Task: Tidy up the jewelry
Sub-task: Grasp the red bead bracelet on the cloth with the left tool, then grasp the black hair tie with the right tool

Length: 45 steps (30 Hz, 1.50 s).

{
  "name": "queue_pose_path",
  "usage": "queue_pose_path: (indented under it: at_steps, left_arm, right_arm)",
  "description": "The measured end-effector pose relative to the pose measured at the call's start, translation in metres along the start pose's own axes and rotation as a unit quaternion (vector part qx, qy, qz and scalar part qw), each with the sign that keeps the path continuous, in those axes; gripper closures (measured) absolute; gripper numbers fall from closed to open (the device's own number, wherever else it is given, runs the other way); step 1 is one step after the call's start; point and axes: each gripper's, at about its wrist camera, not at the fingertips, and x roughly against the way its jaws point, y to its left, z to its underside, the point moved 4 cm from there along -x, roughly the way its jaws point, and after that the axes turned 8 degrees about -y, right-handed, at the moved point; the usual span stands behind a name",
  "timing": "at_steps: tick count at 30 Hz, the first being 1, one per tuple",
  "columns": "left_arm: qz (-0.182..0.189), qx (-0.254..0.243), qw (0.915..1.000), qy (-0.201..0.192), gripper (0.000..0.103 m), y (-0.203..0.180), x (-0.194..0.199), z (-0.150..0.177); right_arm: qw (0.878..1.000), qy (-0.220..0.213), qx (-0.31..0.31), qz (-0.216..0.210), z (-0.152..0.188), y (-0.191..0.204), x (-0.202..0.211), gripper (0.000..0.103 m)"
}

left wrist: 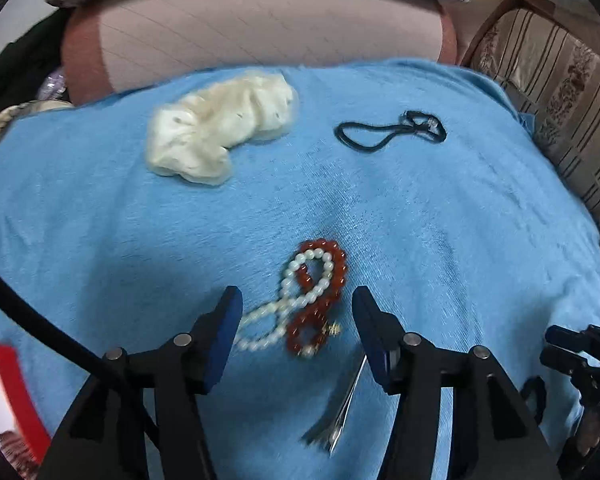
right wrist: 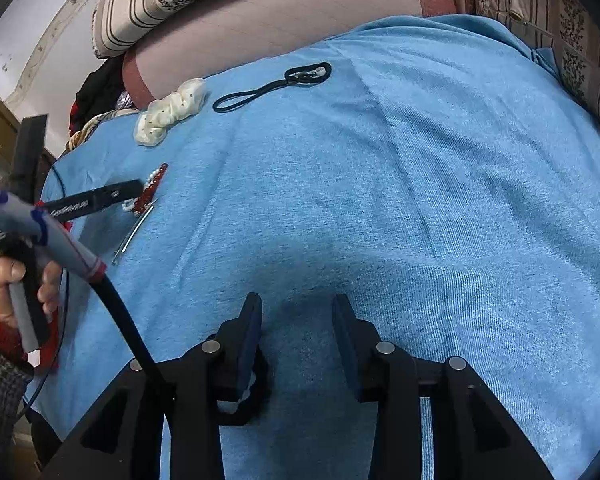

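A red bead bracelet [left wrist: 324,276] and a white pearl bracelet [left wrist: 288,300] lie tangled on the blue cloth [left wrist: 420,220]. My left gripper [left wrist: 296,304] is open, its jaws on either side of the bracelets, just above them. A silver hair clip [left wrist: 344,404] lies under the gripper. A cream scrunchie [left wrist: 220,128] and a black hair tie [left wrist: 388,132] lie farther back. My right gripper [right wrist: 296,312] is open and empty over bare cloth; a black hair tie [right wrist: 240,396] lies beneath its left finger. The right wrist view also shows the bracelets [right wrist: 148,192] and the left gripper [right wrist: 100,200].
A red box [left wrist: 8,396] stands at the left edge. A pink cushion [left wrist: 260,28] and striped pillows [left wrist: 560,92] border the cloth at the back and right. A black cable [left wrist: 40,324] crosses the lower left.
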Motion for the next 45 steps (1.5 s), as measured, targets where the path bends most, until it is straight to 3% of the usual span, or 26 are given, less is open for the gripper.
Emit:
queue_pose_path:
  at_steps: [1,4,6,7,11,19,21,23,25,28,32,37,41,43,44,45]
  left_arm:
    - [-0.026,-0.005,0.9994,0.023,0.083,0.003,-0.009,0.002]
    - [-0.076,0.027,0.9965,0.023,0.096,0.022,0.004,0.004]
    - [-0.108,0.055,0.9925,0.017,0.096,0.044,0.020,0.007]
    - [-0.105,0.076,0.9915,0.014,0.096,0.057,0.030,0.012]
    - [-0.023,0.140,0.9899,-0.003,0.096,0.083,0.070,0.030]
    - [0.046,0.126,0.9899,-0.047,0.096,0.060,0.137,0.044]
    - [0.046,0.119,0.9910,-0.040,0.093,0.053,0.135,0.050]
    - [0.024,0.107,0.9935,-0.029,0.089,0.046,0.131,0.063]
    - [0.018,0.110,0.9936,-0.017,0.075,0.047,0.126,0.072]
    - [0.019,0.123,0.9922,0.002,0.071,0.049,0.117,0.089]
    - [0.009,0.121,0.9925,0.017,0.067,0.046,0.101,0.099]
    - [-0.003,0.114,0.9929,0.034,0.062,0.037,0.078,0.105]
    - [-0.014,0.093,0.9952,0.025,0.059,0.027,0.074,0.107]
    - [-0.021,0.091,0.9954,0.023,0.062,0.026,0.073,0.108]
    - [-0.026,0.087,0.9956,0.023,0.083,0.025,0.074,0.107]
    - [-0.025,0.086,0.9956,0.027,0.090,0.025,0.074,0.107]
  right_arm:
    - [1.000,0.000,-0.002,0.000,-0.001,-0.001,-0.001,0.063]
    - [1.000,-0.003,-0.012,-0.001,-0.002,-0.004,-0.003,0.063]
    - [1.000,-0.004,-0.014,-0.003,-0.002,-0.005,-0.003,0.063]
    - [1.000,-0.005,-0.013,-0.004,-0.002,-0.006,-0.003,0.063]
    - [1.000,-0.010,-0.011,-0.004,0.002,-0.006,-0.002,0.063]
    - [1.000,-0.012,-0.014,-0.005,0.008,-0.006,0.002,0.063]
    - [1.000,-0.012,-0.014,-0.006,0.009,-0.007,0.004,0.063]
    - [1.000,-0.011,-0.016,-0.009,0.010,-0.008,0.007,0.061]
    - [1.000,-0.015,-0.019,-0.011,0.010,-0.008,0.011,0.058]
    - [0.999,-0.021,-0.017,-0.022,0.013,-0.005,0.022,0.057]
    - [0.999,-0.023,0.001,-0.028,0.023,0.002,0.031,0.049]
    - [0.999,-0.010,0.022,-0.021,0.038,0.008,0.026,0.048]
    - [0.999,-0.014,0.052,-0.005,0.042,0.018,0.019,0.048]
    - [0.997,-0.018,0.070,0.008,0.042,0.023,0.015,0.048]
    - [0.996,-0.020,0.082,0.015,0.042,0.027,0.013,0.048]
    - [0.995,-0.020,0.098,0.026,0.042,0.031,0.011,0.048]
